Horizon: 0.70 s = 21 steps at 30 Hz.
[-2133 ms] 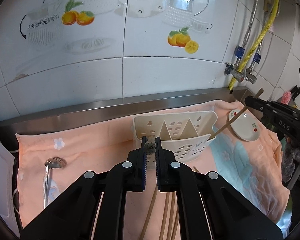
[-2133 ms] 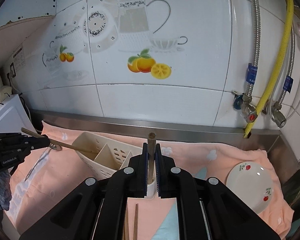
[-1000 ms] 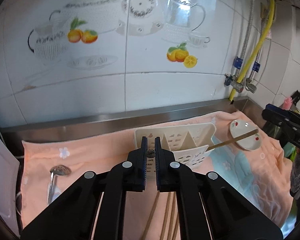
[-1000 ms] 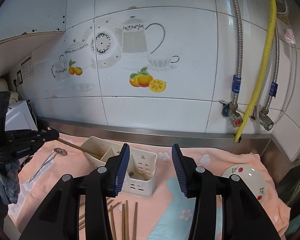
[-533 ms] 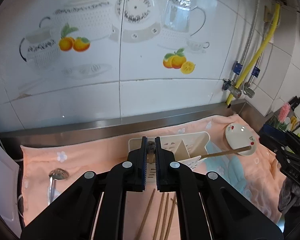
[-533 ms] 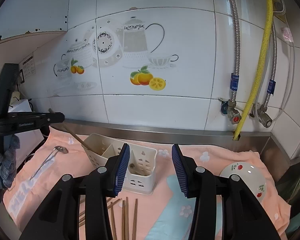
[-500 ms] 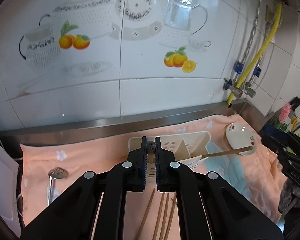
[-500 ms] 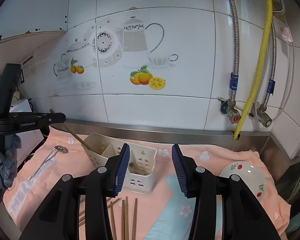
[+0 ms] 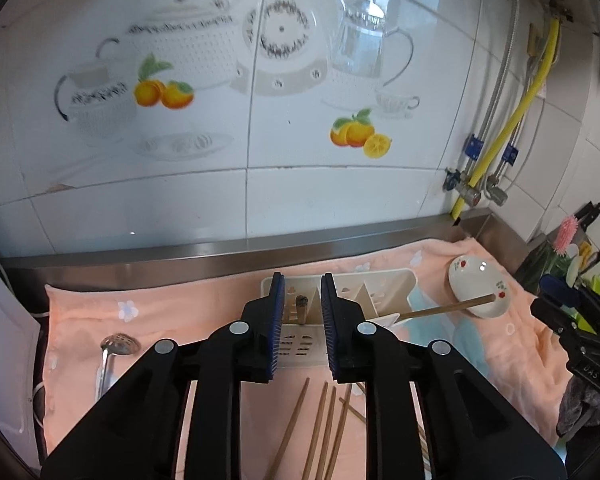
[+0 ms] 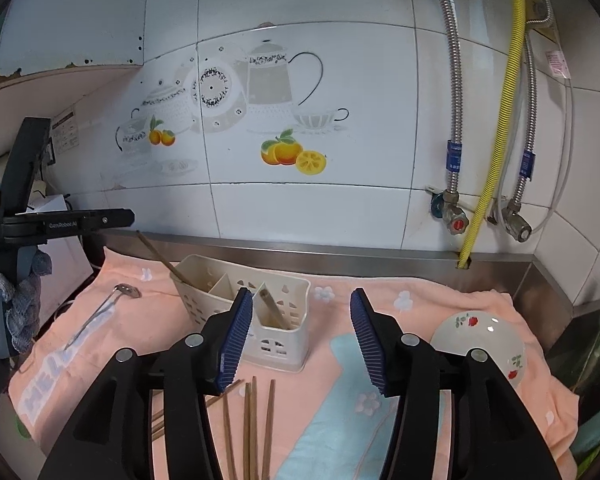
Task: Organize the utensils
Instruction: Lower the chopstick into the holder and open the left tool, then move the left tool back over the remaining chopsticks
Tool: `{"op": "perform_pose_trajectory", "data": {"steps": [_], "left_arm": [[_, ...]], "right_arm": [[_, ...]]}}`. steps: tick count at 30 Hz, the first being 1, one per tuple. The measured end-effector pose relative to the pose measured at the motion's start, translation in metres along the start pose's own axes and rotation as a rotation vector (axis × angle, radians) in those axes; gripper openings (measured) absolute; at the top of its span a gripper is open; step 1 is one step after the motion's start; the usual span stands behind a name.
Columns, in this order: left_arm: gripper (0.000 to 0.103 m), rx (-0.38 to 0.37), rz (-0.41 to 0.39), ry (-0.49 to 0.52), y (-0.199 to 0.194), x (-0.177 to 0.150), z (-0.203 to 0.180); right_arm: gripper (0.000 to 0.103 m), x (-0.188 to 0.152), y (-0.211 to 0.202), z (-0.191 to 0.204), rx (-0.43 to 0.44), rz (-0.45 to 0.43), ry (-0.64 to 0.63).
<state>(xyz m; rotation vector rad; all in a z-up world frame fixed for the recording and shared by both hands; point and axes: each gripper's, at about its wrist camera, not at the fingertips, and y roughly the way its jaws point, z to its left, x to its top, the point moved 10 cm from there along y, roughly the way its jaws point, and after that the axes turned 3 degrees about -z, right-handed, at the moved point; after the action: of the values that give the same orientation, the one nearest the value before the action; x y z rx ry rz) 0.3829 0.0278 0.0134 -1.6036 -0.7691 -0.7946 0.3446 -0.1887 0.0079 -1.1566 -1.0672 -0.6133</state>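
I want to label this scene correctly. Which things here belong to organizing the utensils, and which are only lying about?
For the job:
utensil holder
chopstick in the holder
loose chopsticks
metal spoon

Lying about:
small floral dish
peach towel
yellow hose

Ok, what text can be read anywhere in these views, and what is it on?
"GenRobot.AI": side of the left gripper.
"DAS": body of the right gripper.
Blue letters on the towel, wall notice, pipe tag: too blurred to read.
Both grippers' jaws are opening; a chopstick stands between the left's, nothing between the right's.
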Motion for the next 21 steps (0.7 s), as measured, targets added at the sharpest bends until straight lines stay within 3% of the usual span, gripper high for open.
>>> {"op": "perform_pose_trajectory", "data": {"steps": [6, 21], "left_arm": [[0.02, -0.009, -0.03, -0.012, -0.031, -0.023, 0.006], [0.041, 0.055, -0.018, 0.012, -0.069, -0.133, 0.02]], "right_arm": [[0.05, -0.018, -0.019, 0.005, 0.003, -0.003, 0.002], [0.05, -0.108, -0.043, 0.02, 0.022, 0.055, 0.029]]}}
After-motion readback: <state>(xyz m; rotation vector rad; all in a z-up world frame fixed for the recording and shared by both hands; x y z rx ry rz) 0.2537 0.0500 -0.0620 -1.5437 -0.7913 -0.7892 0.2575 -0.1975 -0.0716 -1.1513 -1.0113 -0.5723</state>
